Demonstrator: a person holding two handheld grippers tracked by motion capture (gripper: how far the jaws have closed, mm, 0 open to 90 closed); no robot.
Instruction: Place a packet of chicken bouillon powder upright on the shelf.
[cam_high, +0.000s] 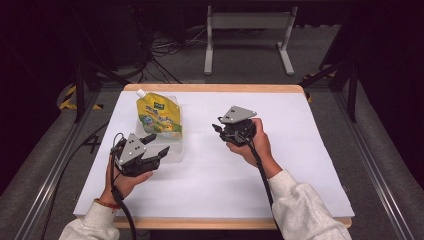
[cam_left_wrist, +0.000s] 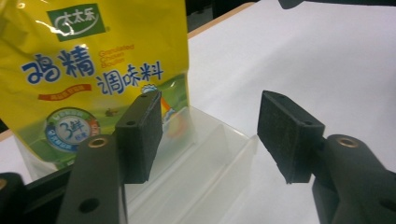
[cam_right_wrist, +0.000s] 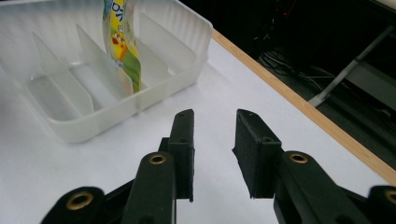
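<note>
**Both grippers off the pouch, pouch standing in the clear tray**

Yellow seasoning pouch (cam_high: 159, 116) stands in a clear plastic tray (cam_high: 172, 152) with divider walls, on the left part of the white table (cam_high: 300, 165). From the right gripper view the pouch (cam_right_wrist: 122, 44) sits edge-on between two dividers, in a middle slot, bent a bit; tray (cam_right_wrist: 70, 126) otherwise bare. White spout at the pouch's top corner, pointing away from the person.

Left gripper (cam_high: 156, 152) is held low at the near edge of the tray, just beside the pouch. Its jaws are spread, nothing between the pads; left gripper view shows the pouch (cam_left_wrist: 93, 60) behind the left pad and tray (cam_left_wrist: 219, 154) dividers showing through the gap. No contact with the pouch that I can see.

Right gripper (cam_high: 218, 129) is mid-table, well apart from the tray, pointing left toward it. Jaws parted with a narrow gap, only bare table under them, holding nothing.

Wooden table edge (cam_right_wrist: 299, 100) runs along the far side; dark floor with cables and a grey stand beyond.
</note>
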